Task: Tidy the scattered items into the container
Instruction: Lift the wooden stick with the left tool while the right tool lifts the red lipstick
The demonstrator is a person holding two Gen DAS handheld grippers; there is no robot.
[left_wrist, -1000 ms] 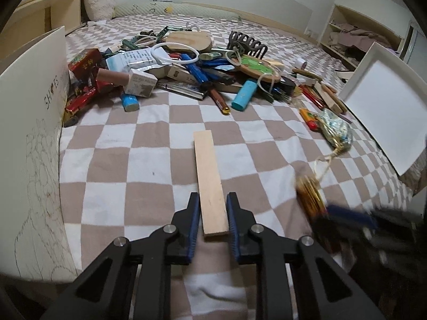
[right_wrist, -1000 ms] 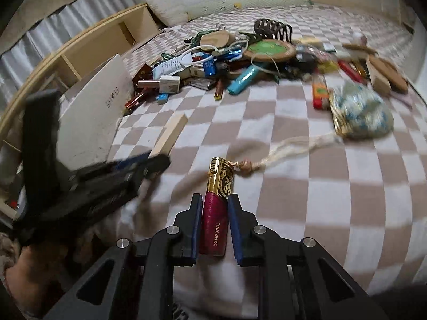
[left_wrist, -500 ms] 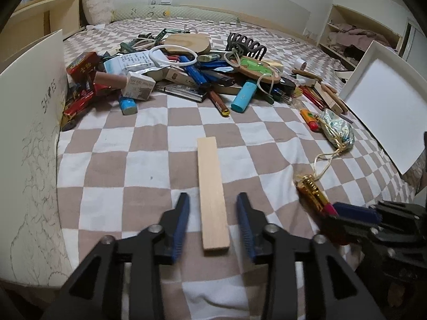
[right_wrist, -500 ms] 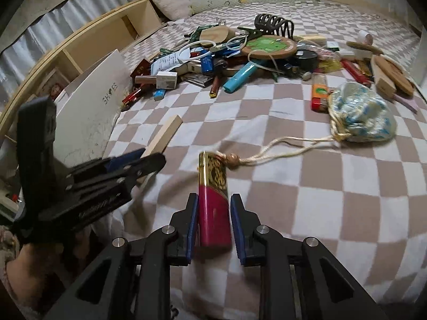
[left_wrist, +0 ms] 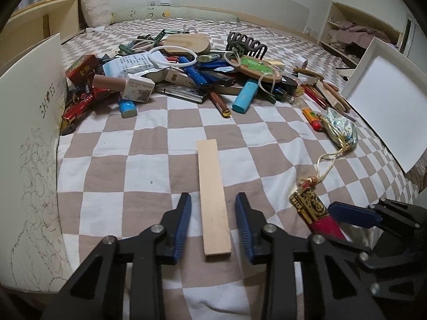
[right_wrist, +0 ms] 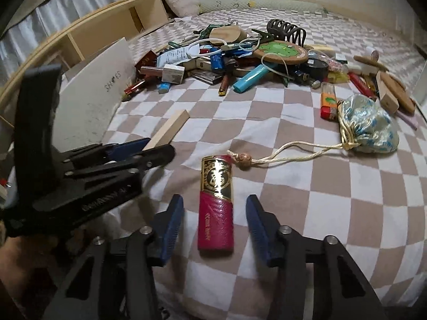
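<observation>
A pale wooden slat [left_wrist: 212,192] lies flat on the checked bedspread between the fingers of my left gripper [left_wrist: 213,213], which is open and not touching it. The slat's far end also shows in the right wrist view [right_wrist: 170,129]. A red and gold lighter [right_wrist: 216,208] lies flat between the fingers of my right gripper [right_wrist: 214,218], which is open around it. The lighter also shows in the left wrist view [left_wrist: 313,210]. A pile of scattered items [left_wrist: 192,72] lies further back. A white box lid [left_wrist: 384,98] stands at the right.
A white cardboard panel [left_wrist: 29,133] with drawings stands at the left. A blue brocade pouch [right_wrist: 368,129] with a cream cord lies right of the lighter. An orange lighter [right_wrist: 328,104] lies beside it. Wooden shelving [right_wrist: 106,24] runs along the left.
Both grippers have opened. The left one let go of the wooden slat and the right one let go of the red lighter; both things now lie flat on the bedspread.
</observation>
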